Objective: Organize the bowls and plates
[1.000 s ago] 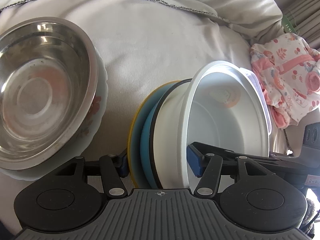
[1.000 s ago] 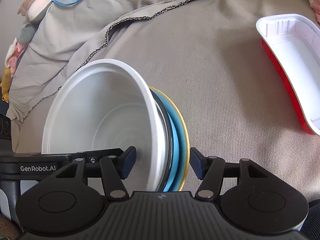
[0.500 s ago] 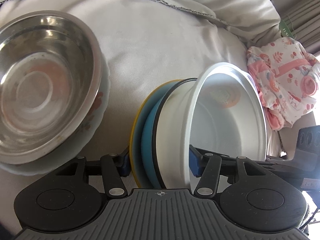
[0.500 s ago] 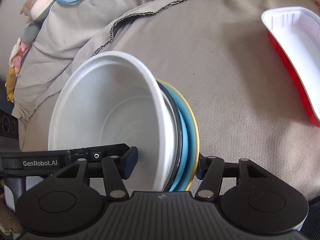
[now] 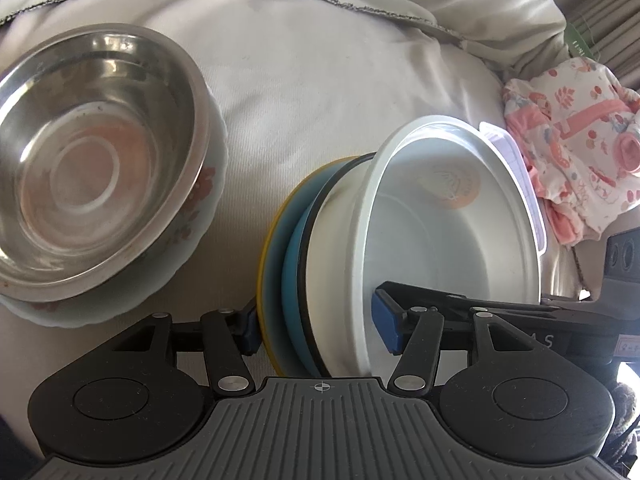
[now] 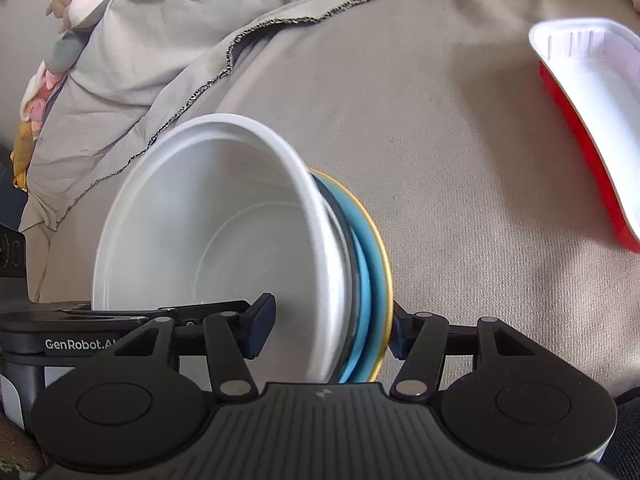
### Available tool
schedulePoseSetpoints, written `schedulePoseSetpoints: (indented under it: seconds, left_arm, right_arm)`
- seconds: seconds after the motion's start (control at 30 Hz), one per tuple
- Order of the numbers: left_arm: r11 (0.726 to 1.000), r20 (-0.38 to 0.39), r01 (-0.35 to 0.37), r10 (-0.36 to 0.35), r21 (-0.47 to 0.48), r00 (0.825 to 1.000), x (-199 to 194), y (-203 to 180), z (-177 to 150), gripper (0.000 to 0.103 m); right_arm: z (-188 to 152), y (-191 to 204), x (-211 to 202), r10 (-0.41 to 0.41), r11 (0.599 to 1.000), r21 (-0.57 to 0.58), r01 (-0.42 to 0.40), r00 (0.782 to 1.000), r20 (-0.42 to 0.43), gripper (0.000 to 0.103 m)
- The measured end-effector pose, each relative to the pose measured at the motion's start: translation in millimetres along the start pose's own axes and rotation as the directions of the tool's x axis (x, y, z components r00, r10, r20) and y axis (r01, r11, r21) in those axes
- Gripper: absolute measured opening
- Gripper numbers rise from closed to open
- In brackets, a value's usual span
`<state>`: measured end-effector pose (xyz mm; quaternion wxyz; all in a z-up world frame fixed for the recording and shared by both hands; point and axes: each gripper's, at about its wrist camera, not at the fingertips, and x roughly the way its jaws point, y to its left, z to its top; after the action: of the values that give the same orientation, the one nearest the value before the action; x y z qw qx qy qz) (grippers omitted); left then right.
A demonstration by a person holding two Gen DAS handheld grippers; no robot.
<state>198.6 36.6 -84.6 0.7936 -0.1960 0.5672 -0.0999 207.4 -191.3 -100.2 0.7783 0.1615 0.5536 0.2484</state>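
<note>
Two grippers, left [image 5: 320, 326] and right [image 6: 330, 328], fingers pinching one tilted stack [image 5: 344, 264]: white bowl [image 6: 208, 232], blue and yellow plates.

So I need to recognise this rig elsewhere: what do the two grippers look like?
Both match: the left gripper and right gripper have a grey ribbed body, round black discs, black linkage arms with silver rivets and blue-padded fingers. White "GenRobot.AI" lettering marks one side.

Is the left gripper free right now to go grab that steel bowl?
Probably not yet. The left gripper is clamped on the stack of dishes, with the right gripper's fingers on it too. The steel bowl lies unobstructed nearby, so the stack must be set down first.
</note>
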Motion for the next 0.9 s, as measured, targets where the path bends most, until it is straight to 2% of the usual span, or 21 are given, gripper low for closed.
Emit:
schedulePoseSetpoints:
  seconds: [0.23, 0.9]
  left_arm:
    - [1.0, 0.003, 0.012, -0.012, -0.003, 1.0, 3.9, 1.9, 0.7, 0.06]
    - [0.999, 0.0, 0.044, -0.044, -0.004, 0.999, -2.0, 3.9, 0.3, 0.059]
  right_arm:
    - [0.8, -9.8, 5.4, 0.068, 0.996, 0.056, -0.067, 0.997, -0.022, 0.053]
    - [2.9, -1.1, 2.9, 0.038, 0.998, 0.043, -0.037, 0.999, -0.03, 0.053]
